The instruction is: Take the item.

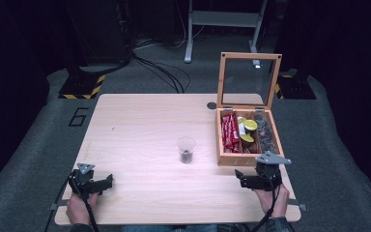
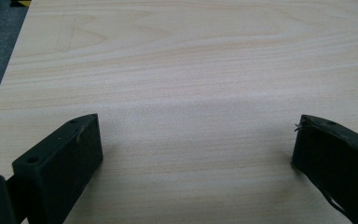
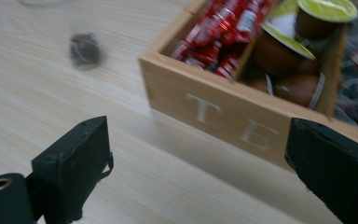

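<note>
The wooden tea box (image 1: 248, 140) sits at the table's (image 1: 140, 135) right edge with its glass lid (image 1: 249, 79) standing open, holding red packets (image 1: 230, 131), yellow-lidded capsules (image 1: 248, 130) and clear-wrapped items (image 1: 265, 133) in separate compartments. A clear plastic cup (image 1: 186, 149) with something dark in its bottom stands near the table's middle, well apart from the box. My left gripper (image 2: 196, 149) rests near the front left corner and my right gripper (image 3: 200, 154) just before the box's front wall near the front right corner, both with jaws wide apart and nothing between them.
</note>
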Demonstrator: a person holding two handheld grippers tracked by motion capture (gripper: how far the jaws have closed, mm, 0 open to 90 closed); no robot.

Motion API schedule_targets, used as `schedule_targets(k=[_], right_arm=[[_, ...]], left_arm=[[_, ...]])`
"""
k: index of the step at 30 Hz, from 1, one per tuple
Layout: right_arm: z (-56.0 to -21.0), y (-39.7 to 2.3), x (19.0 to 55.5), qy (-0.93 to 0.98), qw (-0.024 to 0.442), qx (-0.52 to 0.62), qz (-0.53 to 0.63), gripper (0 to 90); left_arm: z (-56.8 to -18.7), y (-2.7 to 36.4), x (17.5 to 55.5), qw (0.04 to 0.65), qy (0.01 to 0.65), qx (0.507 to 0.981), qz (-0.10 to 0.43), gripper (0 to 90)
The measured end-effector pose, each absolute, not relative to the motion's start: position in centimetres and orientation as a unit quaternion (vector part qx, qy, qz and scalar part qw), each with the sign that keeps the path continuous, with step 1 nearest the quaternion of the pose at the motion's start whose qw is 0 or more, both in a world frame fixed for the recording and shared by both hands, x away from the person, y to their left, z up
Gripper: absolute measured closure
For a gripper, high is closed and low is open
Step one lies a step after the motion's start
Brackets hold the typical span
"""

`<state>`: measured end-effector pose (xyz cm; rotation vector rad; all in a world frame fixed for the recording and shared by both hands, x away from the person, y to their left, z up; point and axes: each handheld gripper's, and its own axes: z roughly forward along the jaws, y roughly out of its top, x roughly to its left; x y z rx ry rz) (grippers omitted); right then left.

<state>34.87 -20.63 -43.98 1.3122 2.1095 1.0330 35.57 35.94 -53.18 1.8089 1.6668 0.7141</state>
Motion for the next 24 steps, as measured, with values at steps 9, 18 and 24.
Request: schedule_targets(k=[9, 18, 24], right_arm=[[-49.4, -25.3, 34.9, 0.725, 0.234, 0.554, 0.335, 3.0], [-52.9, -26.6, 35.4, 0.722, 0.238, 0.576, 0.301, 0.0], [-53.0, -26.9, 35.9, 0.723, 0.240, 0.571, 0.306, 0.0]], left_arm=[[-53.2, 35.9, 35.6, 0.287, 0.624, 0.676, 0.267, 1.4], [-53.2, 36.0, 35.6, 0.287, 0.623, 0.676, 0.268, 1.4], [-53.2, 35.9, 35.6, 0.287, 0.624, 0.676, 0.267, 1.4]])
